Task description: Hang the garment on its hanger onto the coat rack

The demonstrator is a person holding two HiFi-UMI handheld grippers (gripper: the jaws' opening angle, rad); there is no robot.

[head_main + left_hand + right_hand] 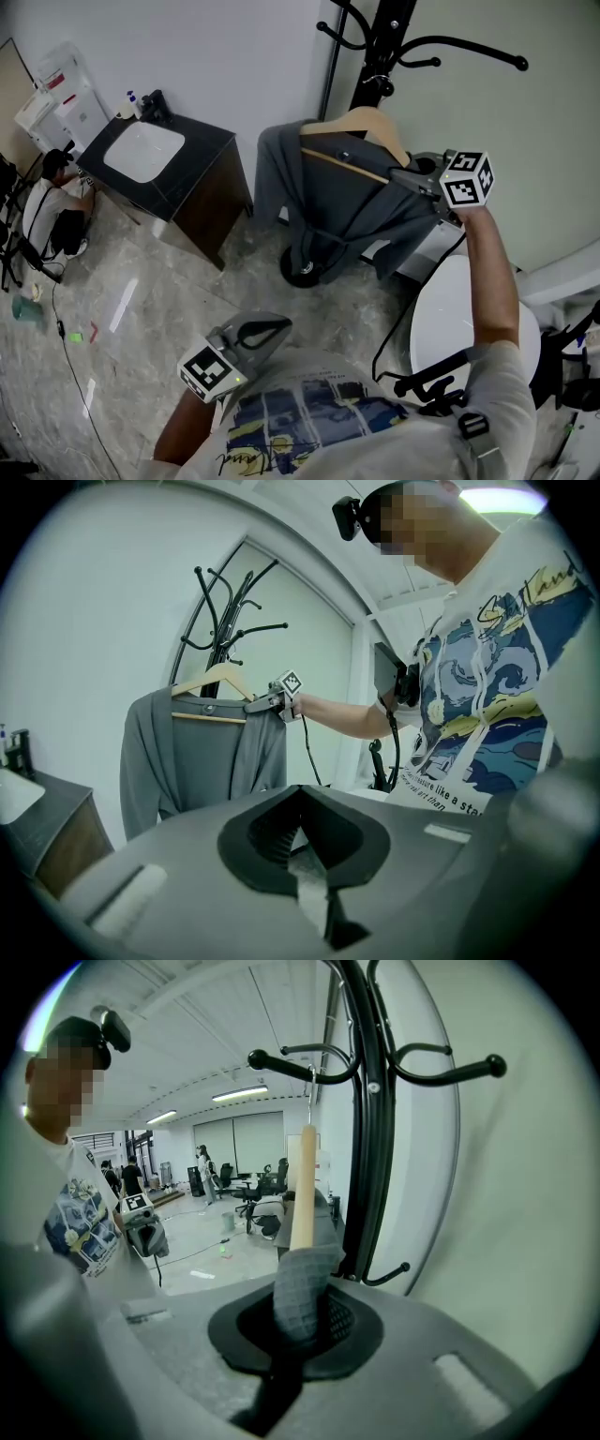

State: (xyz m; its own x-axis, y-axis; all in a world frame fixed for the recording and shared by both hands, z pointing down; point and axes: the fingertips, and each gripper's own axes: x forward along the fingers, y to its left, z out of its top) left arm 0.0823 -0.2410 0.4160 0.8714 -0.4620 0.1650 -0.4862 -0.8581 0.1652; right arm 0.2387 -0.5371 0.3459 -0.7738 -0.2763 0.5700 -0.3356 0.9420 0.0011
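A grey garment (328, 202) hangs on a wooden hanger (361, 127) right in front of the black coat rack (384, 56). My right gripper (417, 176) is shut on the hanger's fabric-covered right shoulder end, held up at rack height. In the right gripper view the grey fabric (302, 1283) is pinched in that gripper (300, 1312), and the hanger (303, 1185) runs away from it, its wire hook reaching up to a rack peg (291, 1058); whether it rests there I cannot tell. My left gripper (267, 330) hangs low near my chest, shut and empty.
A dark cabinet with a white basin (155, 159) stands at the left, and a person (52, 202) crouches beside it. A round white object (450, 323) sits at the right below my right arm. The rack's dark base (305, 267) is under the garment.
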